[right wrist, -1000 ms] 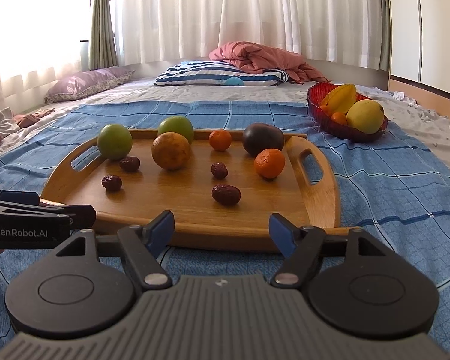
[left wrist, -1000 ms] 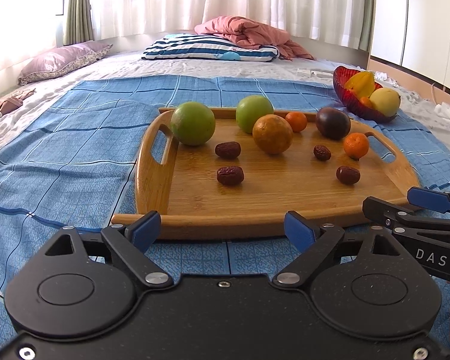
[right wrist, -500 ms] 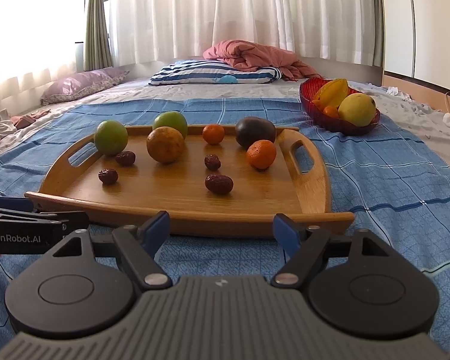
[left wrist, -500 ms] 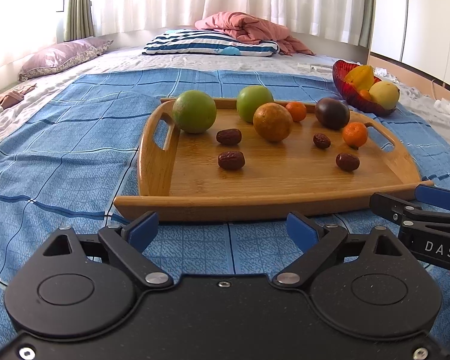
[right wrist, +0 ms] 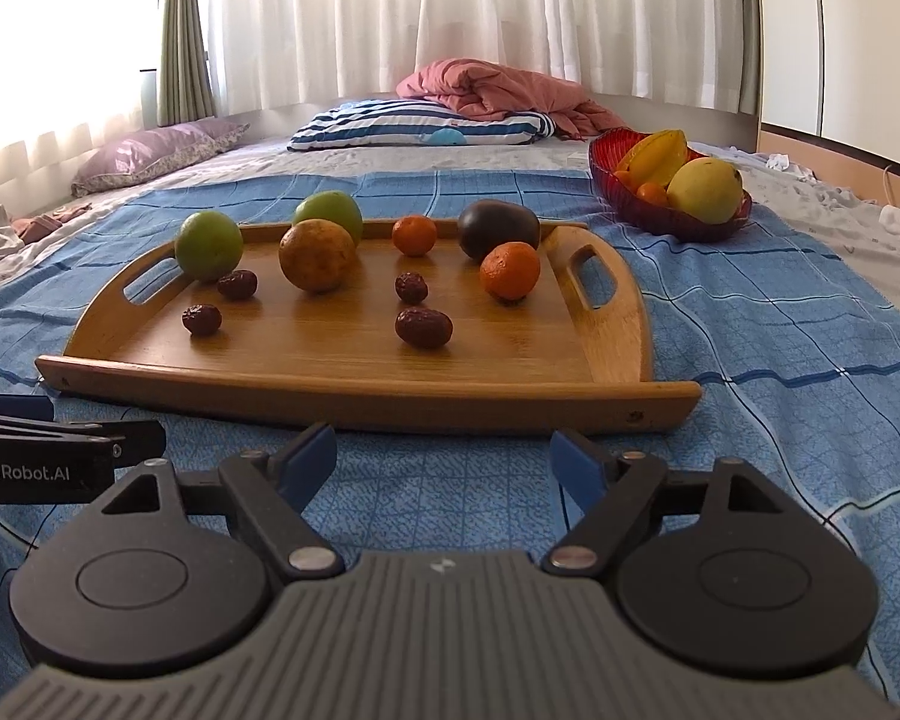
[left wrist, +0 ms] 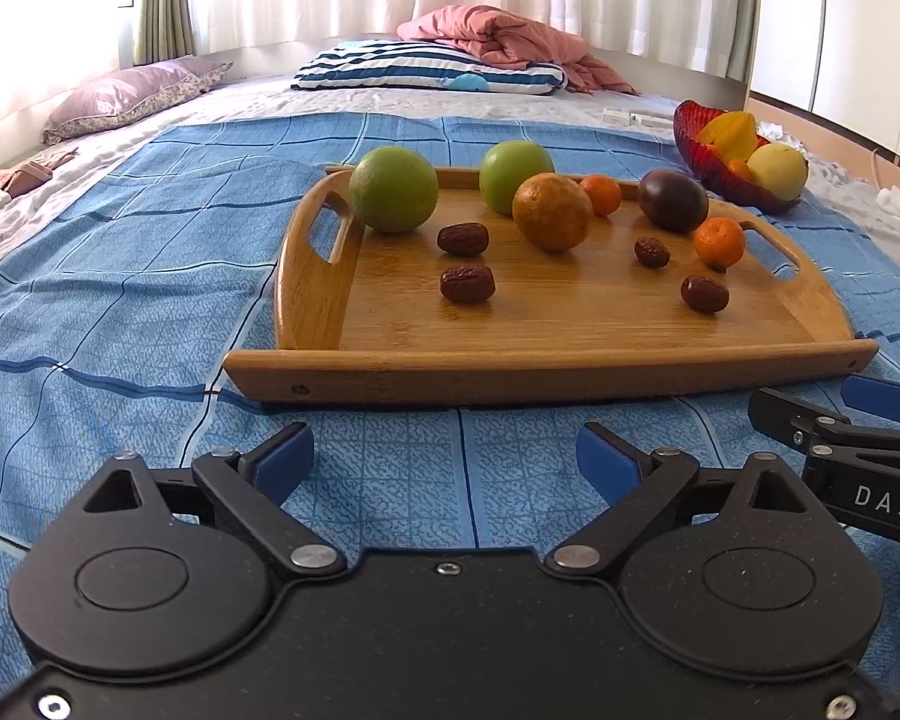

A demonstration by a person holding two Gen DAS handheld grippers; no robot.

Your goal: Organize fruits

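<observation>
Spreading wide around everything, the blue checked bedspread (left wrist: 150, 276) lies bare beside the oblong bamboo tray with cut-out handles (left wrist: 546, 354), which holds green, orange, dark purple fruits and red dates (left wrist: 467, 284); the red glass bowl (right wrist: 666, 222) holds yellow fruit. The left gripper (left wrist: 445, 459) and right gripper (right wrist: 443, 455), jaws just widening, gape empty before the tray's near edge.
</observation>
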